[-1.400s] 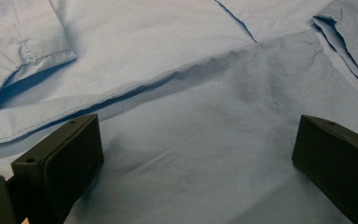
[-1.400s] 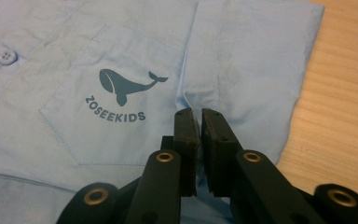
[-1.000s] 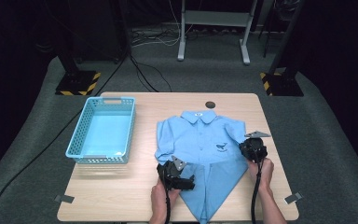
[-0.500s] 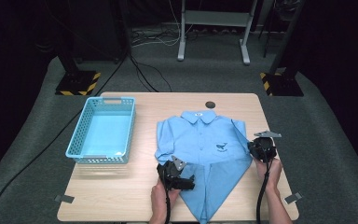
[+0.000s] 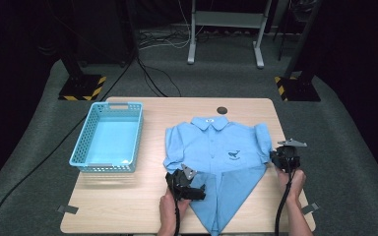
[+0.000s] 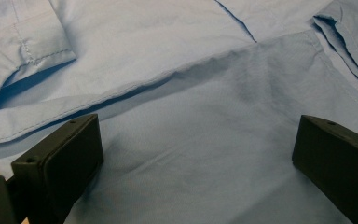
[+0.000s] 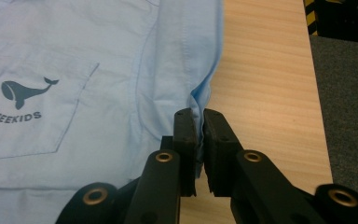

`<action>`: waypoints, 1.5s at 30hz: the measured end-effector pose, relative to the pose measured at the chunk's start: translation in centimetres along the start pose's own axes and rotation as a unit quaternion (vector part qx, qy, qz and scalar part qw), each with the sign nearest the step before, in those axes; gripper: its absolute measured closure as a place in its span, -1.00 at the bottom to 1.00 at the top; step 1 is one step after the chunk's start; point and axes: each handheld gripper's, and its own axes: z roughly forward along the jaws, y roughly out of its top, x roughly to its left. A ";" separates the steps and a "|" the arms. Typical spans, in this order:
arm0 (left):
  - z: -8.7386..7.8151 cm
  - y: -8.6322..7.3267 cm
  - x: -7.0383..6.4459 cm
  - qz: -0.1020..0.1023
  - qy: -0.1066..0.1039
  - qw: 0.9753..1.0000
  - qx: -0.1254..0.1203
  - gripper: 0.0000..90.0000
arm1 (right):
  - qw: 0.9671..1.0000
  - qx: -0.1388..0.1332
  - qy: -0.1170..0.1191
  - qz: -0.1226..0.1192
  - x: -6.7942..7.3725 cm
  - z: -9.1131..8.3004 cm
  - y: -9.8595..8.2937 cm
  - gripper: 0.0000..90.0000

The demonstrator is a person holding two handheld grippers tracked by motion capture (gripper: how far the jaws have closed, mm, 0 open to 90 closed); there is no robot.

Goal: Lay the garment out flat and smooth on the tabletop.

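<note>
A light blue child's shirt [image 5: 216, 147] with a whale logo [image 7: 25, 91] on its pocket lies collar-away on the wooden table [image 5: 142, 206], its lower part folded into a point toward the near edge. My left gripper [image 5: 189, 189] rests at the shirt's lower left, jaws wide open over the blue cloth [image 6: 196, 154], holding nothing. My right gripper [image 5: 280, 158] sits at the shirt's right side, shut on the shirt's side edge [image 7: 200, 100], which is pinched between its fingertips [image 7: 186, 126].
A light blue plastic basket [image 5: 108, 137] stands on the table's left half. A small dark disc [image 5: 221, 110] lies near the far edge. Bare wood [image 7: 265, 84] runs to the right of the shirt, then dark floor. Tape tabs mark the near corners.
My right gripper has drawn outward to the right with the shirt's side edge, spreading that side. The left gripper stays in place.
</note>
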 end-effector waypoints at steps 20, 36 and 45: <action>0.0 0.0 0.0 0.000 0.000 1.000 0.000 -0.97 | 1.000 -0.005 -0.021 0.013 0.1 -0.8 -0.2 0.14; 0.0 0.0 0.0 0.000 0.000 1.000 0.000 -0.97 | 0.999 0.035 0.041 0.001 4.5 2.5 -0.8 -0.49; 0.0 0.0 0.0 0.001 0.000 1.000 0.000 -0.97 | 0.999 0.035 0.008 0.021 2.6 2.5 -1.3 -0.57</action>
